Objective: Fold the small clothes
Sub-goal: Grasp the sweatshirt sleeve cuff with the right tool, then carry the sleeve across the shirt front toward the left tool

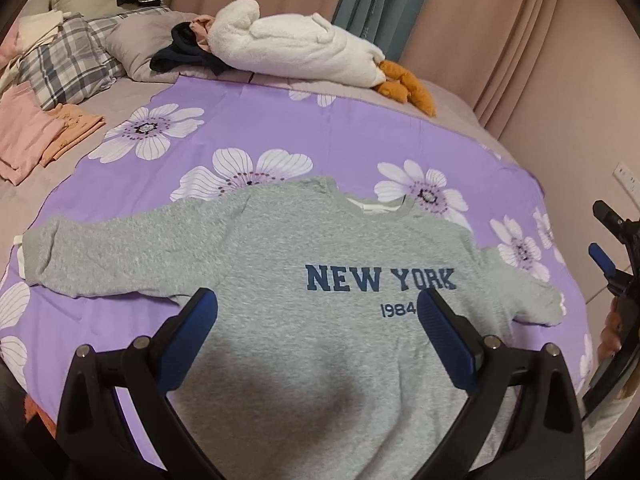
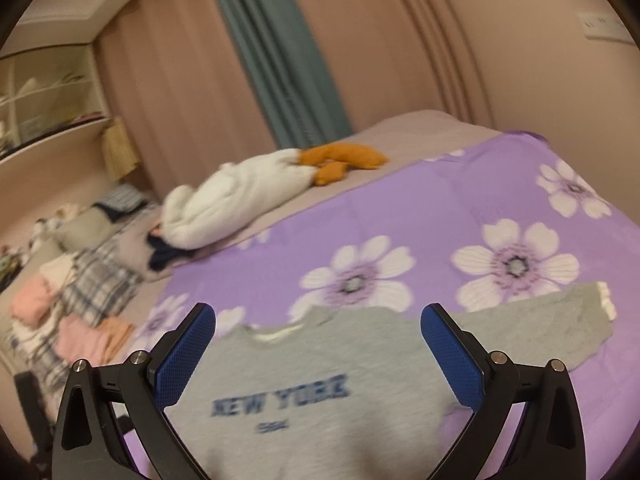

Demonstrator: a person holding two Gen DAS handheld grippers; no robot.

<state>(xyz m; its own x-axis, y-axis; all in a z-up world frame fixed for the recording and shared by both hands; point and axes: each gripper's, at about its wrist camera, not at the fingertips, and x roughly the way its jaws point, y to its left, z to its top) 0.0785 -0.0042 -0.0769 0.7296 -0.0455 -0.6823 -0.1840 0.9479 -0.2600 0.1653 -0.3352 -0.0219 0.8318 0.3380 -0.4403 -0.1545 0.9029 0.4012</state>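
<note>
We read "NEW YORK" in blue block letters across the grey sweatshirt, and "1984" smaller just beneath it.

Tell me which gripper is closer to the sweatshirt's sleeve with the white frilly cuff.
Right, as far as the pictures show. The right gripper hovers just beside that sleeve, which spreads out on its side. The left gripper hangs over the sweatshirt's chest, farther away.

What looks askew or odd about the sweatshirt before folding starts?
Nothing much. The grey sweatshirt lies flat, print up, on the purple sheet, sleeves spread, the right one angled slightly down. Both grippers, left and right, hover open above it.
</note>
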